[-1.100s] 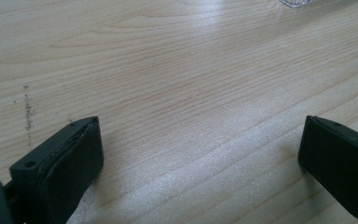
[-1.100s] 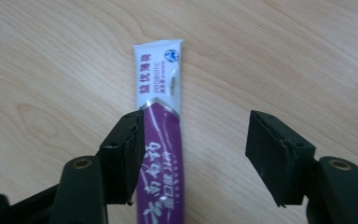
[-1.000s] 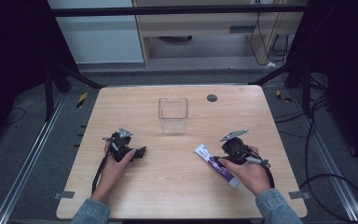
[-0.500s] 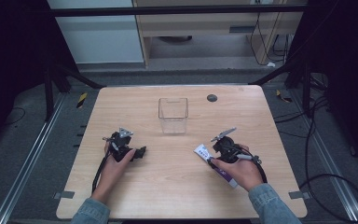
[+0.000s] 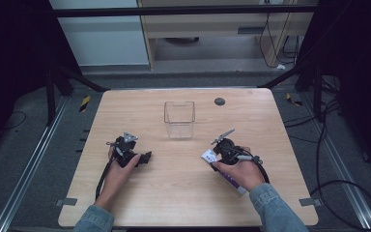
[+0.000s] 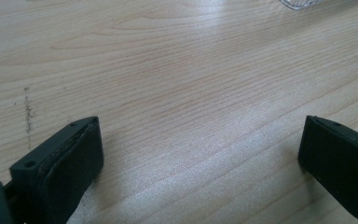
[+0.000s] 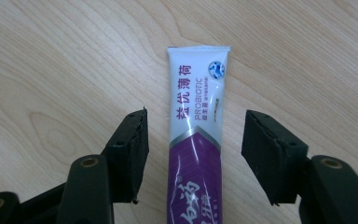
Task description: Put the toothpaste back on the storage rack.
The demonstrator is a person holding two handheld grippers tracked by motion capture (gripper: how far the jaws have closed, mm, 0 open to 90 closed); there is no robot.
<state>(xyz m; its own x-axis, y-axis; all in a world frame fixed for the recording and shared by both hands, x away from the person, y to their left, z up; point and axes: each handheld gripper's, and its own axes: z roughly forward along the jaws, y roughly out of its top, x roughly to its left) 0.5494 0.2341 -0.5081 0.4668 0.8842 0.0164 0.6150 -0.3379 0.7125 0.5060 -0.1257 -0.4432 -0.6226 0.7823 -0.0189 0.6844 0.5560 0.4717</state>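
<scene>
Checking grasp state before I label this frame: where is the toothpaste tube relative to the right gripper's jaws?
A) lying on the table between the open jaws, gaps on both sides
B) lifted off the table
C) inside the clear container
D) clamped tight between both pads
A: in the right gripper view the toothpaste tube lies flat on the table, with wood showing between it and each pad of the right gripper.

You have a toothpaste tube (image 7: 195, 140) lying flat on the wooden table (image 5: 174, 193). It is white at the crimped end with a purple lower body, printed with purple characters and the word PROBIOTIC. It lies lengthwise, crimped end pointing away, near the table's right front.
</scene>
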